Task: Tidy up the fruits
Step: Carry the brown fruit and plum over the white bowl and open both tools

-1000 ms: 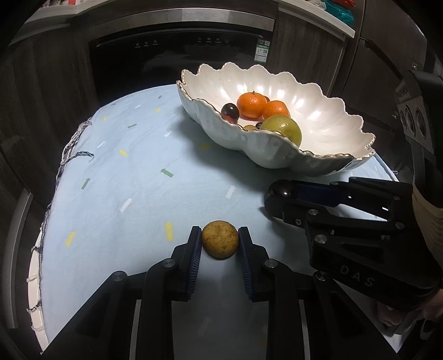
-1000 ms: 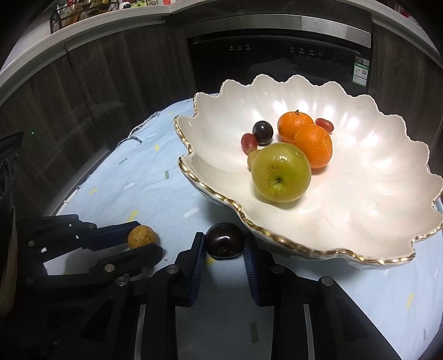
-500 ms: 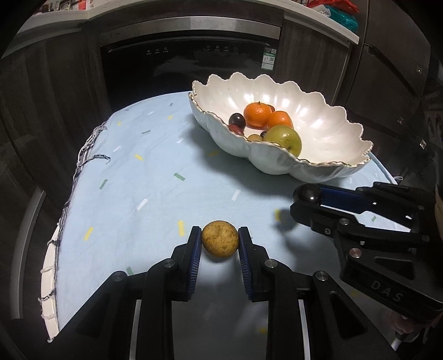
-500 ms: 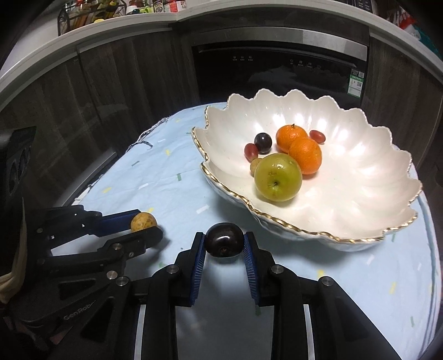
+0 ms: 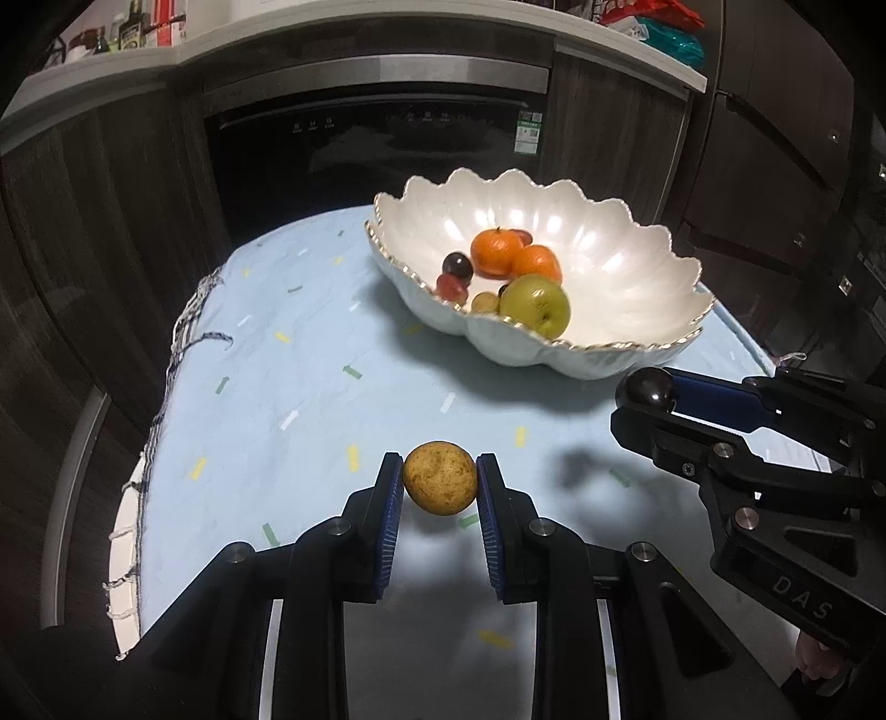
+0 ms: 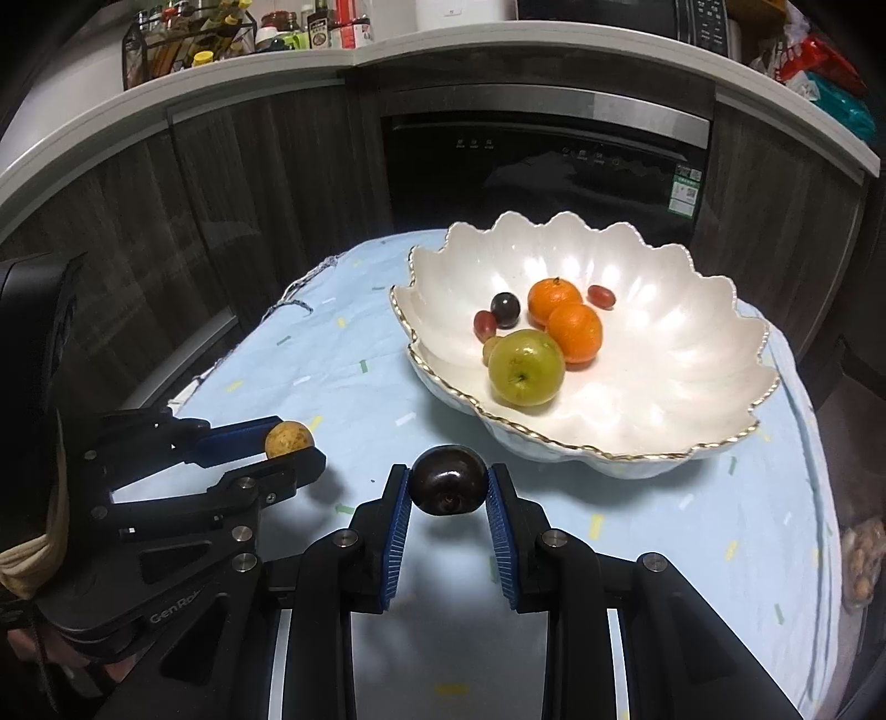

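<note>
My left gripper is shut on a small speckled yellow fruit and holds it above the tablecloth. It also shows in the right wrist view. My right gripper is shut on a dark plum, also held above the cloth; the plum shows in the left wrist view. The white scalloped bowl with a gold rim sits beyond both grippers. It holds a green apple, two oranges, a dark plum and small red fruits.
The round table has a light blue cloth with small coloured marks and a fringed left edge. A dark oven and cabinets stand behind the table. Bottles stand on the counter.
Both grippers have risen and pulled back from the bowl, each with its fruit still held. The bowl looks smaller and farther away now.
</note>
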A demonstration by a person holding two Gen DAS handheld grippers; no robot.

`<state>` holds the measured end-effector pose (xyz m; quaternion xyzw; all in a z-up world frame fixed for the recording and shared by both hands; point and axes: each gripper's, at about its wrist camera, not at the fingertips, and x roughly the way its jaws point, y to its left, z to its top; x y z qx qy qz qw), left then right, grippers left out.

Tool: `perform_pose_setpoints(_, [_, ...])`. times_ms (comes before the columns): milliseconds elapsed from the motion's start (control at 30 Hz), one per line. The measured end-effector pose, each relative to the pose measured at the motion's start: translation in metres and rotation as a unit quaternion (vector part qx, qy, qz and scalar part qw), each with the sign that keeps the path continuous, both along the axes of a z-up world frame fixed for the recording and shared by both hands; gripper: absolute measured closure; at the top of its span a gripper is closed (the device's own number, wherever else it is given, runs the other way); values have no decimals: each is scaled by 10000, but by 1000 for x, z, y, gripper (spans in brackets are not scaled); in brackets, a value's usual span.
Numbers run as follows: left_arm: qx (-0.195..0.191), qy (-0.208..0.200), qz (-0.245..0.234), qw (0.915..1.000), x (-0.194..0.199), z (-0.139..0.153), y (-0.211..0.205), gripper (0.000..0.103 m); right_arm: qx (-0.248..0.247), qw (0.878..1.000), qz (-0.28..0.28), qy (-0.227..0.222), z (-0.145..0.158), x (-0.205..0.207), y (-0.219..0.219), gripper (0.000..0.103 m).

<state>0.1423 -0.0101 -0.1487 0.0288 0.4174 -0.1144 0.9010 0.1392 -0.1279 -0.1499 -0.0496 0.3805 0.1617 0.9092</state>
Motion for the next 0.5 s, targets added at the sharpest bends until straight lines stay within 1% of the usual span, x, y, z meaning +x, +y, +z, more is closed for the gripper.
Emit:
perform_pose_setpoints(200, [-6, -151, -1, 9999, -1, 17, -9, 76, 70, 9997, -175, -126, 13, -6, -11, 74])
perform_pose_setpoints(500, [-29, -184, 82, 9998, 11, 32, -20, 76, 184, 9987, -351, -326, 32, -4, -25, 74])
